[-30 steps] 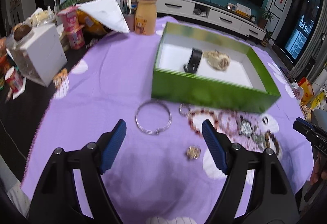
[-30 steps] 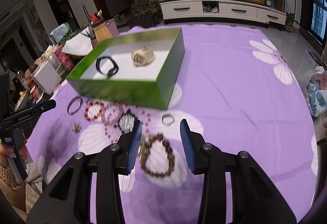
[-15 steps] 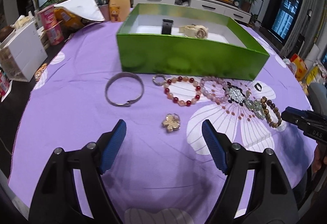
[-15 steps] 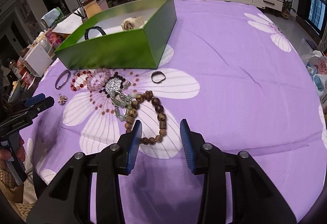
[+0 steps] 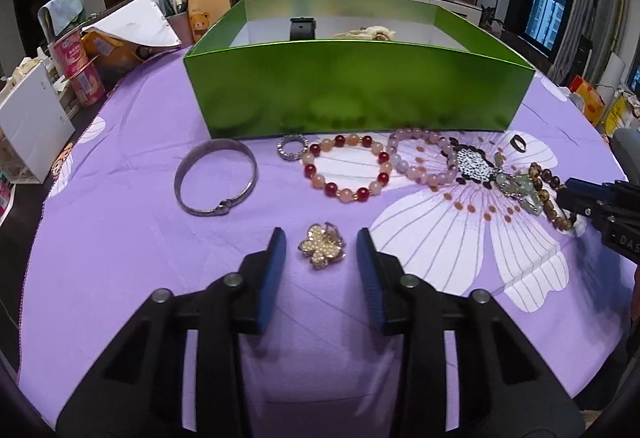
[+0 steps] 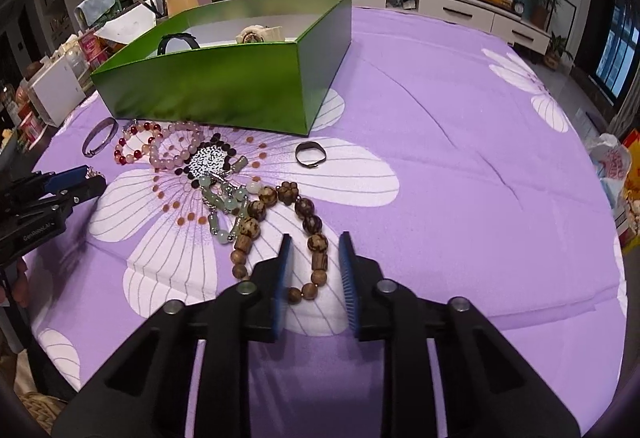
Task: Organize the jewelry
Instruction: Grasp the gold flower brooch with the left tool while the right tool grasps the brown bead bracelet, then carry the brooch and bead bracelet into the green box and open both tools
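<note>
A green box [image 5: 360, 90] stands on the purple cloth and holds a black band [image 5: 303, 29] and a cream watch [image 6: 260, 34]. In front of it lie a silver bangle [image 5: 216, 176], a small silver ring [image 5: 291, 147], a red bead bracelet [image 5: 346, 174], a pink bead bracelet [image 5: 420, 158], a sparkly pendant [image 5: 474, 166] and a dark ring [image 6: 311, 154]. My left gripper [image 5: 321, 238] is open, its jaws either side of a gold flower brooch [image 5: 322, 250]. My right gripper [image 6: 315, 244] is open around a strand of the brown wooden bead bracelet [image 6: 312, 226].
Cans [image 5: 82, 72], a white carton [image 5: 30, 122], papers and a yellow bear jar [image 5: 204, 4] crowd the table's left edge. The green box also shows in the right wrist view [image 6: 224, 86]. Bags sit off the table's right side [image 6: 616, 166].
Both grippers came down and forward towards the cloth. The left jaws narrowed and now flank the gold brooch. The right jaws now straddle the brown bead bracelet.
</note>
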